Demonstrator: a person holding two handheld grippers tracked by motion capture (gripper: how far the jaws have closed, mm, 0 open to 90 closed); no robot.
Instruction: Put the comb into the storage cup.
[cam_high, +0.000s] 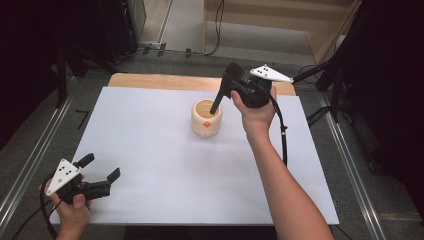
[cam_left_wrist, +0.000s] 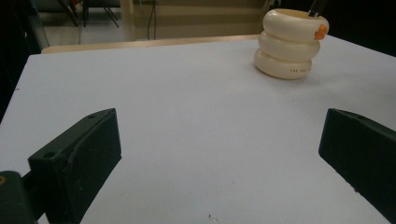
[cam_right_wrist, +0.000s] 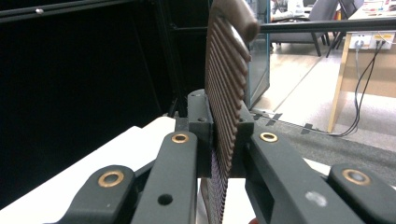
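White sheeting (cam_high: 165, 150) covers most of the tabletop, with a strip of pale wood (cam_high: 165, 81) left bare along the far edge. Grey floor runs round the table, metal rails flank it on both sides, and black stands and cables crowd the dark corners beyond. Near the middle of the sheet, toward the far side, stands a cream ribbed holder (cam_high: 206, 118) with an orange mark on its side. Over it, the right gripper (cam_high: 234, 86) has its jaws clamped tight on a dark ridged tool (cam_right_wrist: 227, 93), a flat, grooved piece whose handle (cam_high: 217, 102) slants down into the holder's mouth. Down at the near left corner, the left gripper (cam_high: 102, 168) rests low over the sheet, jaws spread wide with nothing between them, well apart from the holder.
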